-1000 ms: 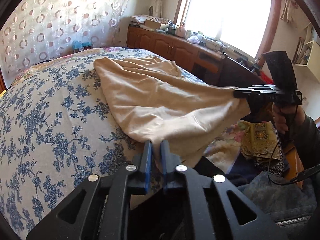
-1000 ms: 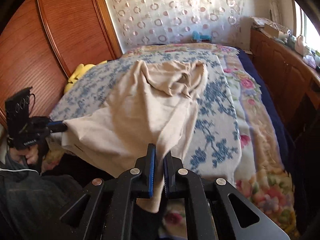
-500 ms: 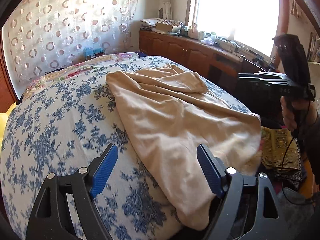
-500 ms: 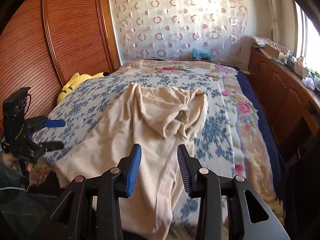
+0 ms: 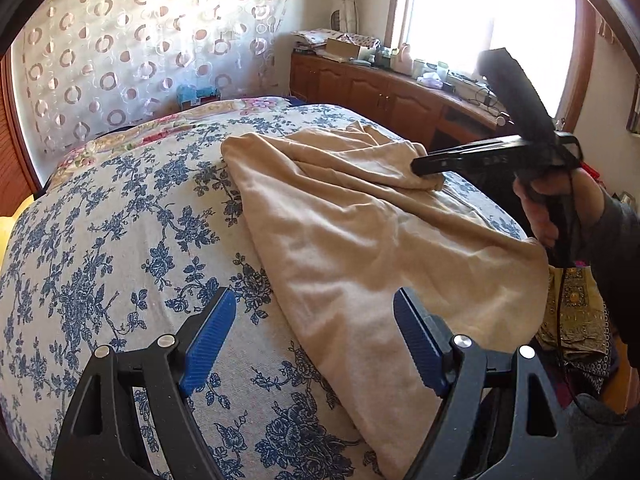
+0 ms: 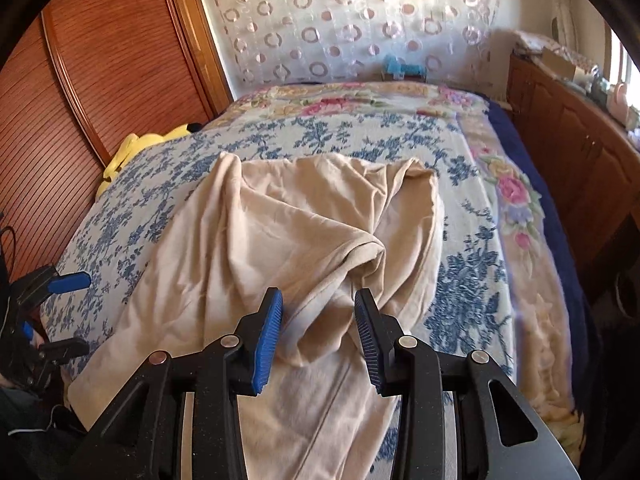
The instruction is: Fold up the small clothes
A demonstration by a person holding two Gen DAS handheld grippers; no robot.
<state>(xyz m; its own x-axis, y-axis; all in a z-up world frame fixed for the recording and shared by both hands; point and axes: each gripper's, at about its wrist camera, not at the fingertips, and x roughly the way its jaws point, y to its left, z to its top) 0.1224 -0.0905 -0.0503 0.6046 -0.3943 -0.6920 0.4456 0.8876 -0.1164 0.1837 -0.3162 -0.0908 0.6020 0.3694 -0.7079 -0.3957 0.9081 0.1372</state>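
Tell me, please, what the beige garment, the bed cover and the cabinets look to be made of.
Beige garment: soft matte knit, probably cotton jersey; it drapes in loose wrinkles. Bed cover: matte woven fabric printed with blue flowers, perhaps cotton. Cabinets: reddish-brown wood with a slight varnish sheen, panelled doors.

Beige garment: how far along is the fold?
Done: beige garment lies spread lengthwise on the floral bedspread. In hand: nothing; left gripper and right gripper are both open, the right poised over a bunched hem. Left: smooth the crumpled far end, then every fold.
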